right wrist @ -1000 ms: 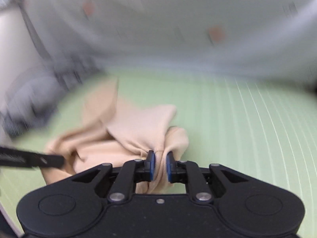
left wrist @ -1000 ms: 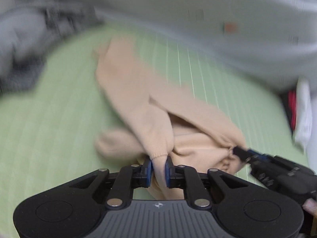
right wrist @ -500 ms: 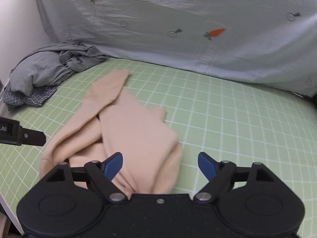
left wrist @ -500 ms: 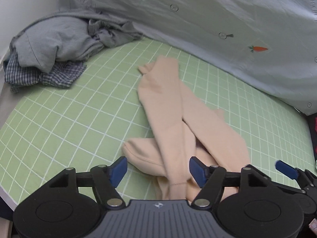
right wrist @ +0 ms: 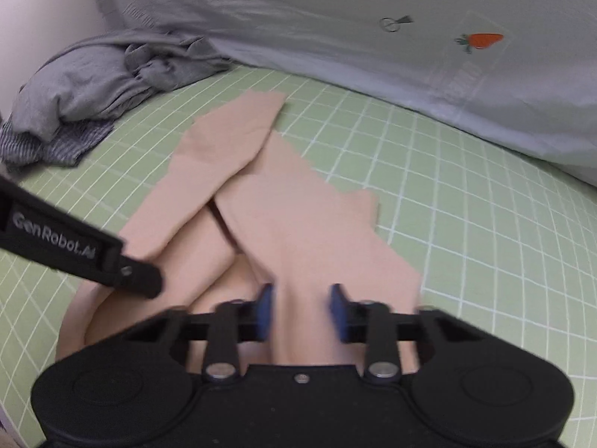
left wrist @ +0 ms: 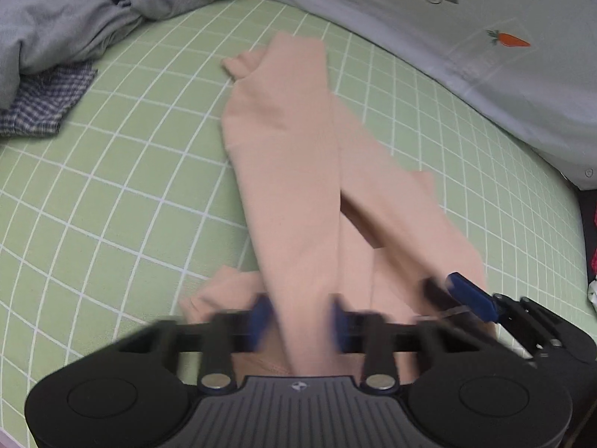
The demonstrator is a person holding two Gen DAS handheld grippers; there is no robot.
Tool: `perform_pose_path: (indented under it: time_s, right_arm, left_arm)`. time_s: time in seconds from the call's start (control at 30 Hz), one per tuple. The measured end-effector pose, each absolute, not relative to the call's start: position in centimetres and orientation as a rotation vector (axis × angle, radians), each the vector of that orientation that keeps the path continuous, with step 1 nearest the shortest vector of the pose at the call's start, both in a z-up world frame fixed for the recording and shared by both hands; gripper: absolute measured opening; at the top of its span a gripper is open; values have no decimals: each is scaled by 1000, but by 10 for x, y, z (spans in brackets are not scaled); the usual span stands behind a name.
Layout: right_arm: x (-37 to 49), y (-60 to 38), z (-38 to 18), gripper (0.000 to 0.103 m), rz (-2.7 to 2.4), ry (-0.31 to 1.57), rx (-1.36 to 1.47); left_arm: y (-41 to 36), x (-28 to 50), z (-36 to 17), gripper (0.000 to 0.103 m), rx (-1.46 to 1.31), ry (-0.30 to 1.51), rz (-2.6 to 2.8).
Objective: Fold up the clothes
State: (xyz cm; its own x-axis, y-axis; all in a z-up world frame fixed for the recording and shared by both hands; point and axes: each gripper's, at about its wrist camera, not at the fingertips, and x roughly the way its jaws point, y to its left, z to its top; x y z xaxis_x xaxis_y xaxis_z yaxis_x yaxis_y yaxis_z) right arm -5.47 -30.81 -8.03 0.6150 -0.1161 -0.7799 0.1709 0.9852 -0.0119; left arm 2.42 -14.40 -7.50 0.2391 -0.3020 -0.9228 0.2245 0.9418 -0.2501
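Note:
A peach long-sleeved garment (left wrist: 291, 171) lies on the green gridded mat (left wrist: 112, 194) with its two sleeves crossed over the body. My left gripper (left wrist: 298, 317) points down at its near end; the jaws are closing, blurred, with one sleeve between the blue pads (left wrist: 261, 317). In the right wrist view the same garment (right wrist: 298, 224) spreads under my right gripper (right wrist: 302, 313), whose jaws are also closing over flat fabric. A gap still shows between the pads in both views. The right gripper's blue tip (left wrist: 470, 295) appears at the left view's lower right.
A heap of grey clothes (left wrist: 56, 18) on a checked cloth (left wrist: 41, 100) sits at the mat's far left. A pale sheet with carrot prints (left wrist: 485, 37) rises along the far edge. Green mat (right wrist: 485, 205) lies bare to the right of the garment.
Both grippers let go of bunched fabric, opened wide, and the garment dropped flat on the mat. Now both have moved lower over it and their jaws have narrowed again.

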Motion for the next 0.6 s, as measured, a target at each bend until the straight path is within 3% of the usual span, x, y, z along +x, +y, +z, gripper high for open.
perform_pose_path:
  time_s: [0.1,0.33,0.6]
  right_arm:
    - [-70,-330,-66,7,-240,827,102]
    - [-145,-430,-49,6,-645,726,230]
    - [-203,-446,-88,3,-721,876,313]
  left_arm:
    - [-127,25,-65,12,-142,1223,-344]
    - [-45,29,-24,10,-232,1016,-75]
    - [-19,-7,-48,15,-224,1127,82]
